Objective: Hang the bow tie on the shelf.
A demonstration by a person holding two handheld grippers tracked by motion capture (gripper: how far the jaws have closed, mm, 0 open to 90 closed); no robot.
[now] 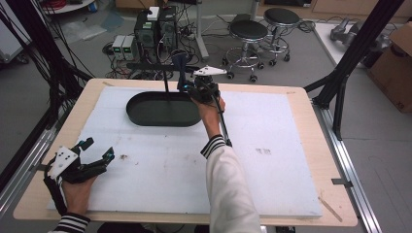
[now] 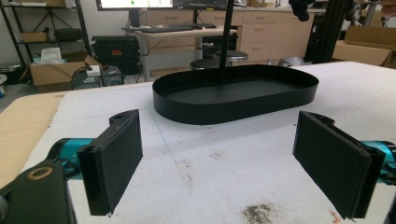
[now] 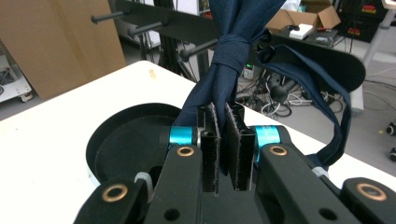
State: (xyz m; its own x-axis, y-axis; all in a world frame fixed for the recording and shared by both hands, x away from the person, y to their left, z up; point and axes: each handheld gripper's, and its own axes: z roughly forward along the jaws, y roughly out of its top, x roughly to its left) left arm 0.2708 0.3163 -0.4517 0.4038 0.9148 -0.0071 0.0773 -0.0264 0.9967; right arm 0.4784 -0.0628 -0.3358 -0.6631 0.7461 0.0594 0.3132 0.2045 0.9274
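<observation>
Laboratory or workshop: computer towers (image 1: 155, 29) amid floor cables, stools (image 1: 248, 36), cardboard boxes (image 2: 56, 72), desk with keyboard (image 2: 163, 29), black frame struts

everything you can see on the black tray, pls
The black tray is a shallow oval with a low upright wall, thin and matte like sheet metal. It sits flat on the white foam mat at the far side of the table, and looks empty. A thin black post stands in it.

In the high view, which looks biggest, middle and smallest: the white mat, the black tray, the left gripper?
1. White mat, by far the biggest.
2. Black tray.
3. Left gripper, smallest, though it sits nearer the camera.
</observation>
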